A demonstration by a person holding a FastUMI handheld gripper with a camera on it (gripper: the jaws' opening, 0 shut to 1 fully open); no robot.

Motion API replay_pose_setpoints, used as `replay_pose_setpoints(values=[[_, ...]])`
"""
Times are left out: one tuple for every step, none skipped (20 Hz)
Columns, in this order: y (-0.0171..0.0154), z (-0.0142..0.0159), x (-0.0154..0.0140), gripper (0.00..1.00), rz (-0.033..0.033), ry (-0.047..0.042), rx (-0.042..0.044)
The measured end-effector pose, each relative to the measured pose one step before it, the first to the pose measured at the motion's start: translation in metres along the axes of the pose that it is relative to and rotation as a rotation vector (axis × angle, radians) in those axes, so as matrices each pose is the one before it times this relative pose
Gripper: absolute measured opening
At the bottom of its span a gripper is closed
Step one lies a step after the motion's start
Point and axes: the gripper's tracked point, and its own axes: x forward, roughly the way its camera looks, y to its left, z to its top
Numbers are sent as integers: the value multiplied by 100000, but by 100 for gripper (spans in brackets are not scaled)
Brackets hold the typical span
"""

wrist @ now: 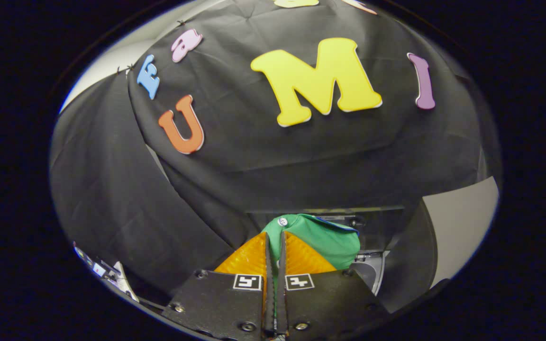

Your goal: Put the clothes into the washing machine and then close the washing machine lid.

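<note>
My gripper [274, 239] is shut on a green garment [327, 239], with a thin fold of the cloth pinched between the two fingers. The garment has a white button near its top and a blue edge on its far side. It bunches up just beyond and to the right of the fingertips, held up in the air. Behind and below the garment is the dark washing machine [372, 227], with a grey curved part [372, 272] of it to the right of the fingers. Whether its lid is up or down cannot be told.
The booth's black cloth wall [254, 166] hangs close ahead and to the left. A pale panel [462, 227] stands at the right beside the machine. Small white items [112, 277] lie low at the left.
</note>
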Motion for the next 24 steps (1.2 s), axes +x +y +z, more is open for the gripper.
replay_pose_setpoints(values=[[-94, -1036, 1114, 5, -468, 2334, 898], [-313, -1041, 1326, 5, -928, 2275, 356], [-397, -830, 1123, 5, -1229, 2120, -147], [-480, -1106, 952, 5, -1250, 1982, -108], [-360, -897, 867, 5, -1126, 2620, 379], [-328, -940, 923, 5, -655, 2376, 1042], [-387, -790, 895, 5, -924, 2545, 1280], [-291, -660, 943, 5, -983, 1688, 684], [-319, -766, 883, 5, -1100, 1659, 107], [-452, -865, 836, 5, -1569, 1341, -101], [-497, -702, 827, 5, -1549, 1443, -17], [-659, -581, 869, 5, -1403, 1722, 457], [-356, -533, 804, 5, -972, 1650, 1272], [-278, -680, 774, 5, -640, 1658, 812], [-573, -604, 706, 5, -1825, 1658, 342], [-594, -763, 686, 5, -2844, 1615, -67], [-510, -455, 525, 6, -1895, 1693, 104], [-389, -812, 596, 5, -1505, 2175, 819], [-355, -619, 494, 5, -1833, 2225, 807], [-522, -816, 423, 5, -2181, 3000, 1249], [-365, -793, 482, 6, -971, 2947, 1515], [-246, -872, 537, 5, -896, 2657, 1642], [-234, -891, 539, 5, -896, 2799, 1527], [-378, -899, 111, 5, -511, 2391, 821]])
